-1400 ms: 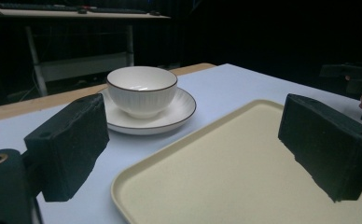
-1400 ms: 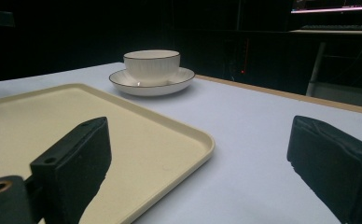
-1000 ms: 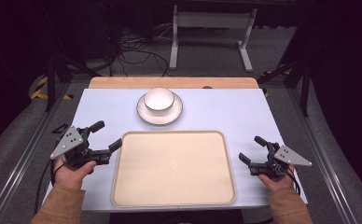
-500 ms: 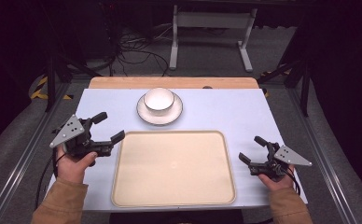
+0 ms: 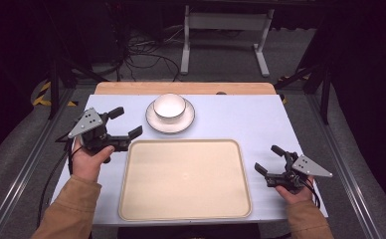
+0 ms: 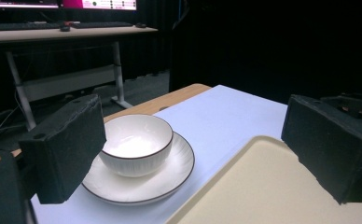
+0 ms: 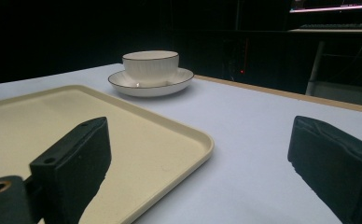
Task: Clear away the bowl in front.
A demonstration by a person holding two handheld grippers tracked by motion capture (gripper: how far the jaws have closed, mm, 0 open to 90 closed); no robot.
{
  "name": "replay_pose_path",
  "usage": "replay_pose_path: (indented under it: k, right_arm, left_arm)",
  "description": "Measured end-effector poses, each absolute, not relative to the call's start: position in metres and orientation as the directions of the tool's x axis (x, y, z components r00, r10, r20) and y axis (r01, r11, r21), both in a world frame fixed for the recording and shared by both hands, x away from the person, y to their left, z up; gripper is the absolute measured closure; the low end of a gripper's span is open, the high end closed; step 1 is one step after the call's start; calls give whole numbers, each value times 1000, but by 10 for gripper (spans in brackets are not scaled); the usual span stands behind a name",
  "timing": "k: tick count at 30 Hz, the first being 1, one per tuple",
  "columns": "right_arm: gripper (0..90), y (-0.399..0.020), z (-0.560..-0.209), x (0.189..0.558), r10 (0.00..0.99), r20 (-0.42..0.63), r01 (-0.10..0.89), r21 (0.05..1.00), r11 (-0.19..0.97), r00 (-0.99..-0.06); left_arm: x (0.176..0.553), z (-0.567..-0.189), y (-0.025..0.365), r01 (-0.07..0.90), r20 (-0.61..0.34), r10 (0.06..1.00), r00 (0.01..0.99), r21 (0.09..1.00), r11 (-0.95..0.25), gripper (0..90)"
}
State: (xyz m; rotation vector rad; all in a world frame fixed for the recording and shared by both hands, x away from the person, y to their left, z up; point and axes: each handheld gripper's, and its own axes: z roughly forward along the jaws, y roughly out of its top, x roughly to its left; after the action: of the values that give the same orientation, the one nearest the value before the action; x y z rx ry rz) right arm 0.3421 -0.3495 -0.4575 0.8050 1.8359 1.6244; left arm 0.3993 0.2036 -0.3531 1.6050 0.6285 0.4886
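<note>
Since a second ago the left hand-held gripper (image 5: pixel 123 123) has travelled up the surface (image 5: pixel 241 117) toward the bowl (image 5: pixel 169 106), while the right hand-held gripper (image 5: pixel 269 160) has kept its place by the tray's (image 5: pixel 186 209) right edge. The bowl sits on its saucer (image 5: pixel 170 123) at the far middle of the surface, just beyond the tray. The left hand-held gripper, jaws spread wide and holding nothing, points at the bowl from its left, near but not touching. The right hand-held gripper, jaws likewise apart and empty, lies well apart from the bowl.
</note>
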Motion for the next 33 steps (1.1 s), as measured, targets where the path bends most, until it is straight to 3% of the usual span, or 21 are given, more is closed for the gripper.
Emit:
replay_pose_path:
  k: [16, 22, 27, 33]
  right_arm:
    - [79, -350, -458, 342, 748, -13, 78, 993, 86, -663]
    - [80, -350, -457, 343, 750, -5, 83, 993, 81, -661]
    - [86, -349, -458, 342, 749, -15, 78, 993, 89, -662]
    - [85, -348, -457, 343, 753, -17, 87, 991, 98, -658]
  left_arm:
    - [438, -340, 178, 151, -91, 583, 808, 987, -55, 74]
    - [447, -336, 168, 138, -68, 588, 806, 987, -76, 80]
    - [456, -334, 167, 85, -71, 603, 794, 996, 6, 28]
    - [466, -332, 160, 80, -59, 625, 778, 997, -6, 15]
